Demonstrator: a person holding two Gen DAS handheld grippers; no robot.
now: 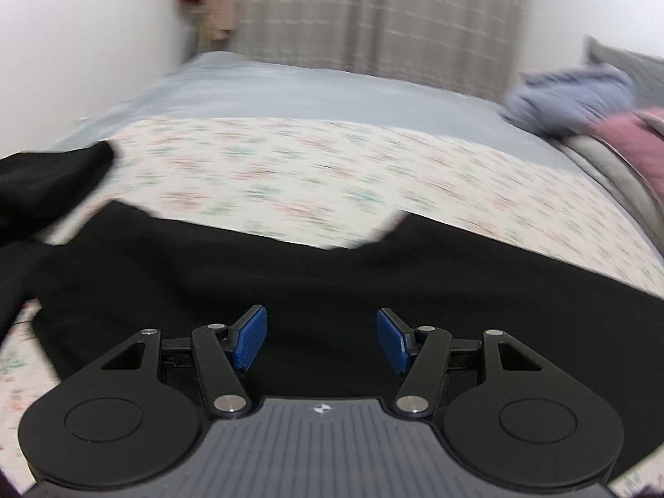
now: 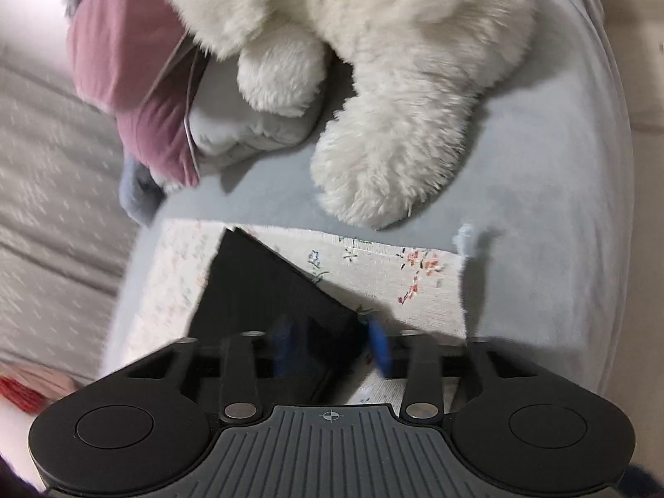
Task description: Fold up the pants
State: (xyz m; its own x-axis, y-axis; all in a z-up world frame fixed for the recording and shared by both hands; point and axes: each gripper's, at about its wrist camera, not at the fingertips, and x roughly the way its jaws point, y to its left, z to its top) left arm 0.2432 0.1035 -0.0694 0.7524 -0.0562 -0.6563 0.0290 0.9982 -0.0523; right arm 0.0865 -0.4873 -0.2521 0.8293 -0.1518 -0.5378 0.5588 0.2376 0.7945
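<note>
Black pants (image 1: 290, 290) lie spread on a floral cloth (image 1: 290, 174) on the bed, with one part bunched at the far left. My left gripper (image 1: 321, 338) is open just above the black fabric and holds nothing. In the right wrist view a corner of the pants (image 2: 265, 290) lies on the floral cloth (image 2: 394, 269). My right gripper (image 2: 332, 346) is open, its blurred blue pads on either side of the pants' edge, not closed on it.
A grey-blue bedsheet (image 1: 311, 91) lies under the floral cloth. A white plush toy (image 2: 373, 83), a pink cushion (image 2: 133, 83) and a bluish garment (image 1: 568, 95) sit at the bed's head end. A curtain (image 1: 373, 12) hangs behind.
</note>
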